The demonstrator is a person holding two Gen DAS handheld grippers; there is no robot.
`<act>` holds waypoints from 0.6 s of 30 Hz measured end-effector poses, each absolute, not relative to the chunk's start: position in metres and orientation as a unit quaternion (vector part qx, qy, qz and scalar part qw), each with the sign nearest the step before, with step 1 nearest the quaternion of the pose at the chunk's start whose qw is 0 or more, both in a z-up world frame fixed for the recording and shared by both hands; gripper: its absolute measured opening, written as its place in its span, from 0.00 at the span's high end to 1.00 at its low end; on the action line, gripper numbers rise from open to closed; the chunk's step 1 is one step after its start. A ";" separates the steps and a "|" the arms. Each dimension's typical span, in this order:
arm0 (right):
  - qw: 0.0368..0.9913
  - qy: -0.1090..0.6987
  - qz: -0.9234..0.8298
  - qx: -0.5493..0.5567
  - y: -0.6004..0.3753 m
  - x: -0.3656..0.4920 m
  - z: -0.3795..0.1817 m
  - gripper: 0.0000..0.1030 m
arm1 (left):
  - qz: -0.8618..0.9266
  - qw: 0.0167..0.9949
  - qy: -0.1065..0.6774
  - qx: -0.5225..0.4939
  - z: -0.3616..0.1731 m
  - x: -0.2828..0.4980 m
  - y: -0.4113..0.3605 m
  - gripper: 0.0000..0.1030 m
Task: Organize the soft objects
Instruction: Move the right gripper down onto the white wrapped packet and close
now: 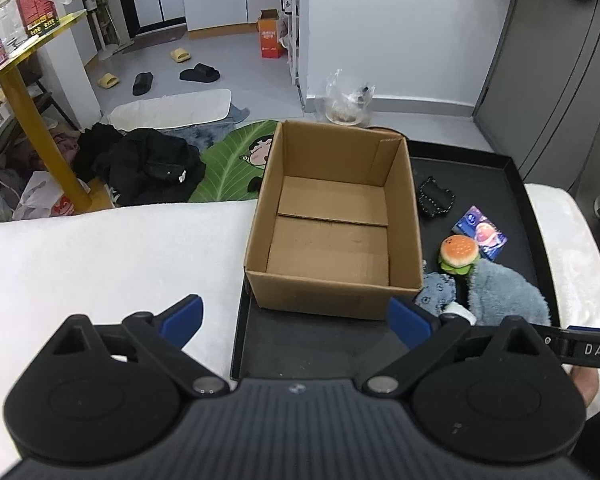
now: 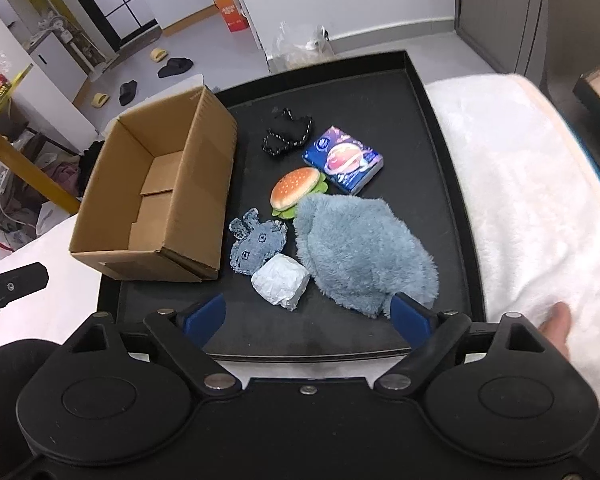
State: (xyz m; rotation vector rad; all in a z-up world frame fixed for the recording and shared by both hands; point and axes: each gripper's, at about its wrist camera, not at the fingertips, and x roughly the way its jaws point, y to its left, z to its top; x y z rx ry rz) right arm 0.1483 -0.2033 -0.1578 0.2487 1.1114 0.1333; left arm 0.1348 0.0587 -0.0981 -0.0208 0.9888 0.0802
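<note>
An open, empty cardboard box [image 1: 332,224] [image 2: 156,192] stands on the left of a black tray [image 1: 512,184] [image 2: 436,128]. Right of it lie a fluffy blue-grey cloth [image 2: 360,248] [image 1: 504,292], a burger plush [image 2: 298,192] [image 1: 459,254], a small denim toy [image 2: 258,244] [image 1: 438,290], a white wrapped bundle [image 2: 280,284], a blue tissue pack [image 2: 344,160] [image 1: 482,232] and a black cord [image 2: 286,136] [image 1: 436,196]. My left gripper [image 1: 296,320] is open and empty in front of the box. My right gripper [image 2: 310,316] is open and empty, just short of the bundle and the cloth.
The tray rests on a white towel-covered surface [image 1: 100,264] [image 2: 520,184]. A clear plastic bag [image 1: 348,100] lies beyond the tray. On the floor to the left are black clothes [image 1: 140,160], slippers and a yellow table leg [image 1: 40,128].
</note>
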 end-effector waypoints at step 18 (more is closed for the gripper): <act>0.796 0.572 0.089 0.179 -0.189 0.177 -0.220 0.41 | 0.084 0.865 0.494 -0.033 -0.137 0.177 0.086 0.24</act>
